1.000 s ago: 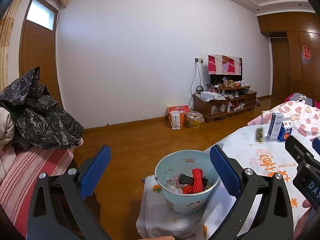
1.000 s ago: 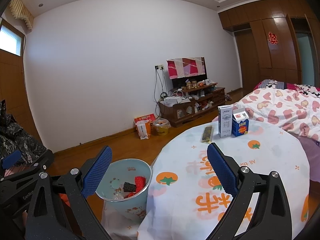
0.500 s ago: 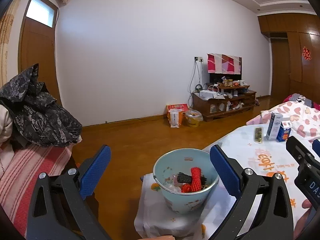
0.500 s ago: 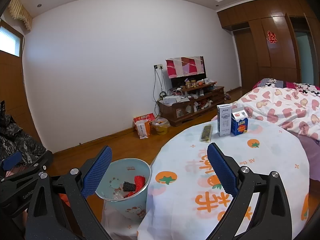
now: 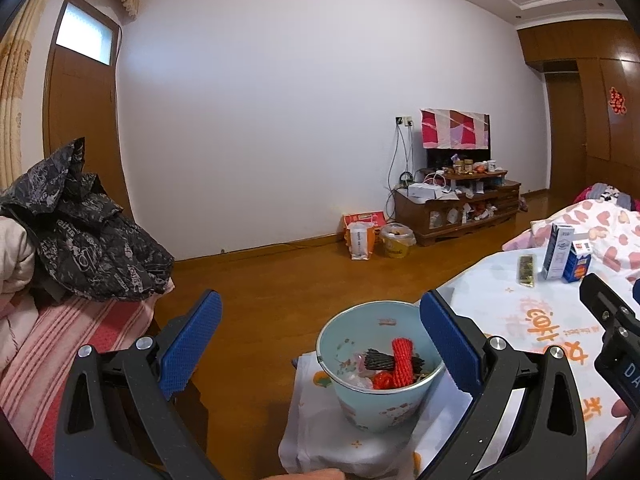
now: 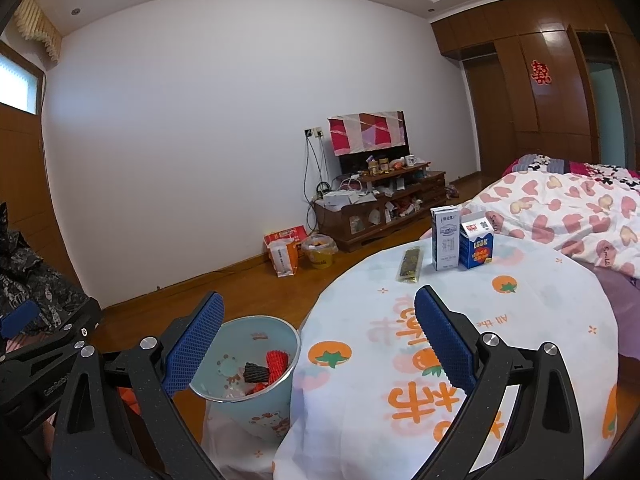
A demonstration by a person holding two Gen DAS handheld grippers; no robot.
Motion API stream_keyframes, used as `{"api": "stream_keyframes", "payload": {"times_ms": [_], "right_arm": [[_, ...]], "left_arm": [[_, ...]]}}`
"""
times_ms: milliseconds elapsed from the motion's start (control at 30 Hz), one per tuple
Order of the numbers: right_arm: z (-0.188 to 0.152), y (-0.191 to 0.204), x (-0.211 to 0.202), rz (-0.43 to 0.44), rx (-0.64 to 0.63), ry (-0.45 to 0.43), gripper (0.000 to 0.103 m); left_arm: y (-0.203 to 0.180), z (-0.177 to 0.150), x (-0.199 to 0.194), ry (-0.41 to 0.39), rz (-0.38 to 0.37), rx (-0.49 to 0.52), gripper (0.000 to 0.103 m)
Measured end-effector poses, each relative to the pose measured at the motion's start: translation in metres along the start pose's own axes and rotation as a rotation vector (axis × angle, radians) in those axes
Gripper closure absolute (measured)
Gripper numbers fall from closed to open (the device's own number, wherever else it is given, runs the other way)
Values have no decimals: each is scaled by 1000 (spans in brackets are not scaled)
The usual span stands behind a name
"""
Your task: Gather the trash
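While both the left gripper and the right gripper hang with jaws spread wide and empty, the bin stands just beside the table's left edge, holding red and black scraps. Near the table's far edge stand two cartons, a dark wrapper lying beside them.
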State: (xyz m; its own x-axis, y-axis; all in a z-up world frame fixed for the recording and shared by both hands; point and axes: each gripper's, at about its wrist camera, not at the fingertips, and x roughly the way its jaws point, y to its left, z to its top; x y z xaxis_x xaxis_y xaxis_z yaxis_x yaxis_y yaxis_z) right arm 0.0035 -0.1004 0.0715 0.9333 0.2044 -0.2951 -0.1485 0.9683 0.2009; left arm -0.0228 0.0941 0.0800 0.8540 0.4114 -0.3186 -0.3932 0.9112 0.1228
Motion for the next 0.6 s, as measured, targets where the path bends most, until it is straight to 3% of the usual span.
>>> {"api": "stream_keyframes", "payload": {"times_ms": [600], "right_arm": [[-2,0,0,-9,5,4,8]], "left_arm": [[6,-2,5,32,-37,-37,7]]}}
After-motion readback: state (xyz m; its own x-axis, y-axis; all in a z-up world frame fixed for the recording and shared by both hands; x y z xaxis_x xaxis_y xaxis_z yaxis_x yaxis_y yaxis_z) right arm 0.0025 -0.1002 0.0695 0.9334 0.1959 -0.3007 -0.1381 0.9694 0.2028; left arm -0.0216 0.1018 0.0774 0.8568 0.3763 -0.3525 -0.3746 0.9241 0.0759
